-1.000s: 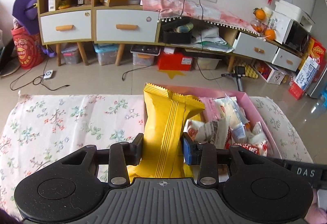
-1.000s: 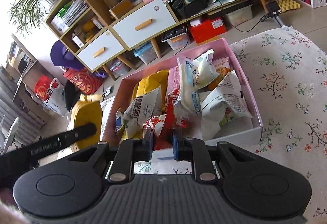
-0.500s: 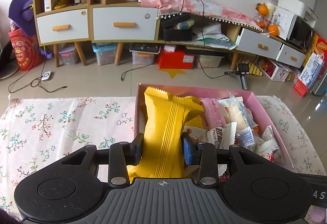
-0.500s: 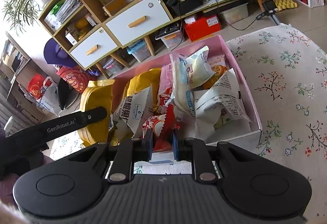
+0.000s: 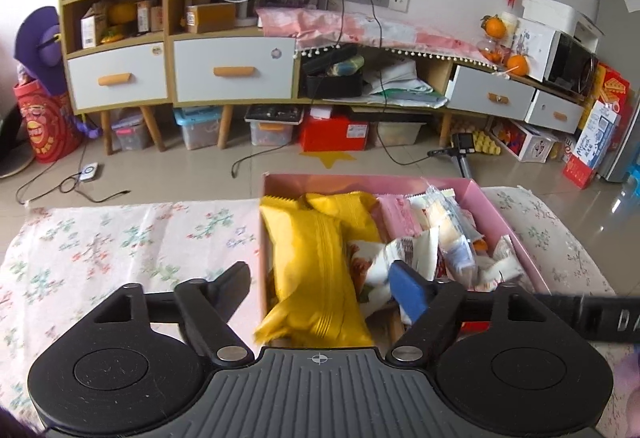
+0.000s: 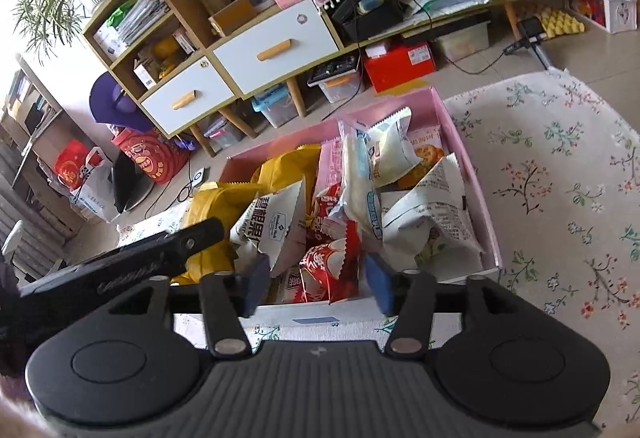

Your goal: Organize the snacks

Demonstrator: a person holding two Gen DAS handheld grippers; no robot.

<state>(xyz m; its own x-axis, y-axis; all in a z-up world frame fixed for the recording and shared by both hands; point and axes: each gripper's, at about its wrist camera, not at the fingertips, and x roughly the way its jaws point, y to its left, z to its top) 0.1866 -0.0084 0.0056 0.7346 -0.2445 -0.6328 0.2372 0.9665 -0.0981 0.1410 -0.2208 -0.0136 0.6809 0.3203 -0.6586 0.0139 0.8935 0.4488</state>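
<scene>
Both snacks let go into the box

The left gripper [image 5: 322, 280] is opening, its jaws now clear of the yellow foil snack packet [image 5: 316, 278] lying in the pink cardboard box [image 5: 496, 206]; the right gripper [image 6: 316, 280] is opening around the red-and-white wrapped snack [image 6: 322, 270].

Pink box's [image 5: 496, 214] floor under snack packets [image 5: 412, 262]

We note a yellow packet [image 5: 316, 274], a red-and-white packet [image 6: 324, 270], a pink box [image 6: 476, 174] and a white, flower-patterned cloth [image 5: 100, 250].
</scene>
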